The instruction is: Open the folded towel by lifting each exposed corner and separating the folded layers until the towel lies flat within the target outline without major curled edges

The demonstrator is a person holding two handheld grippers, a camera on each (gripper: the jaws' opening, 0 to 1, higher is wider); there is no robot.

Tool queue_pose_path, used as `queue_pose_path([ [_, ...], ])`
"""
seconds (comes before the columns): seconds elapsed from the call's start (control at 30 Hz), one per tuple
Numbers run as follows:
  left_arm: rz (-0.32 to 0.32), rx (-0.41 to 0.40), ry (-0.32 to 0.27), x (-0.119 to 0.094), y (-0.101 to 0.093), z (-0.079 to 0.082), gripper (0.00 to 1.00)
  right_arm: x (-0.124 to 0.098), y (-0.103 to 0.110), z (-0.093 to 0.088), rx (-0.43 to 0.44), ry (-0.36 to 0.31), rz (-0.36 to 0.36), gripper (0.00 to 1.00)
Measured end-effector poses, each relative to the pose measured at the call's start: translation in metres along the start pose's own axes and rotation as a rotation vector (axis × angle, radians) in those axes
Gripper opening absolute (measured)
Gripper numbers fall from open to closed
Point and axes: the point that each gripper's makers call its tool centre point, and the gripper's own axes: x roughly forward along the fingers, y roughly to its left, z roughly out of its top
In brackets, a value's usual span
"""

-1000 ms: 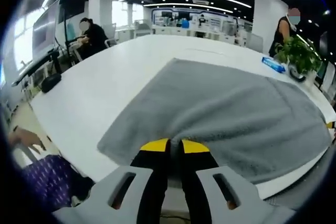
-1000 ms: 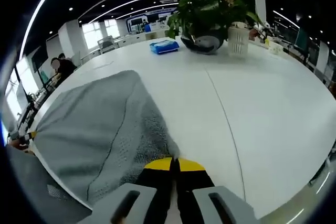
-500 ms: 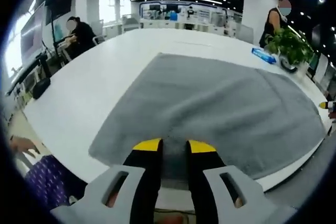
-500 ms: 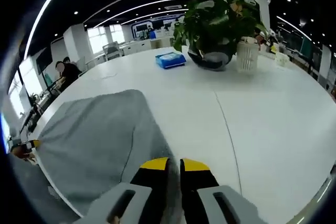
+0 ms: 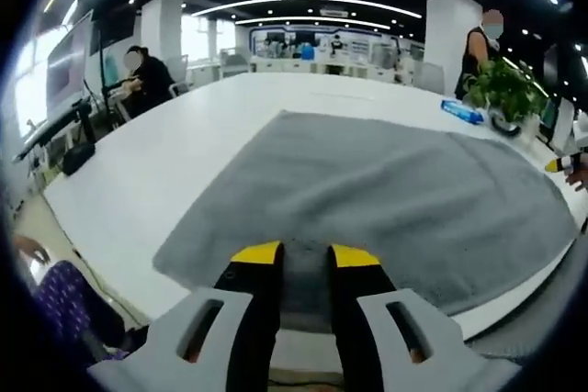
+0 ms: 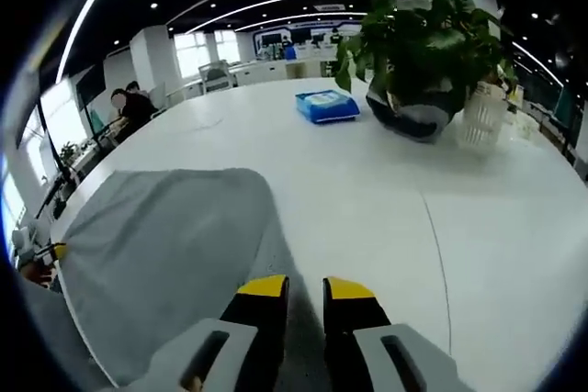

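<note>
The grey towel [image 5: 386, 199] lies spread out on the white table [image 5: 184, 153], its surface mostly smooth. My left gripper [image 5: 305, 254] sits at the towel's near edge with its yellow-tipped jaws apart, and the towel's edge shows in the gap between them. In the right gripper view the towel [image 6: 165, 236] stretches away to the left. My right gripper [image 6: 305, 287] is open over its near corner, gripping nothing. The right gripper's yellow tip [image 5: 559, 164] shows at the towel's far right corner.
A potted plant [image 6: 427, 39], a white basket [image 6: 481, 117] and a blue packet [image 6: 328, 105] stand on the table beyond the towel. People sit and stand at the table's far sides [image 5: 147, 66]. Bare white tabletop [image 6: 478, 245] lies to the right of the towel.
Both grippers were shut on the towel's near edge a second ago. The left jaws parted first, then the right. The towel has settled flatter on the table.
</note>
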Motion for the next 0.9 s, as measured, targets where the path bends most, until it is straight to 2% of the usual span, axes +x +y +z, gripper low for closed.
queue_pose_path([
  [0.23,-0.008,-0.008,0.011,0.0,0.0,-0.001,0.18,0.009,0.002,-0.009,-0.003,0.033,0.007,0.09],
  [0.33,-0.002,-0.011,0.003,0.0,0.0,-0.001,0.18,0.009,0.001,-0.016,-0.057,0.059,-0.006,0.02],
  [0.47,0.008,-0.024,-0.015,-0.001,0.0,-0.001,0.18,0.007,0.004,-0.012,-0.088,0.051,-0.005,0.0],
  [0.57,0.016,-0.032,-0.03,-0.002,0.0,-0.001,0.18,0.003,0.005,-0.009,-0.074,0.037,-0.005,0.0],
  [0.63,0.018,-0.036,-0.039,-0.002,0.0,-0.001,0.18,-0.004,0.01,-0.004,-0.047,0.005,0.002,0.0],
  [0.7,0.017,-0.04,-0.041,-0.002,0.001,-0.001,0.18,-0.011,0.019,0.003,-0.029,-0.037,0.021,0.0],
  [0.9,0.009,-0.046,-0.039,-0.002,0.001,-0.001,0.18,-0.028,0.042,0.006,-0.023,-0.086,0.07,0.0],
])
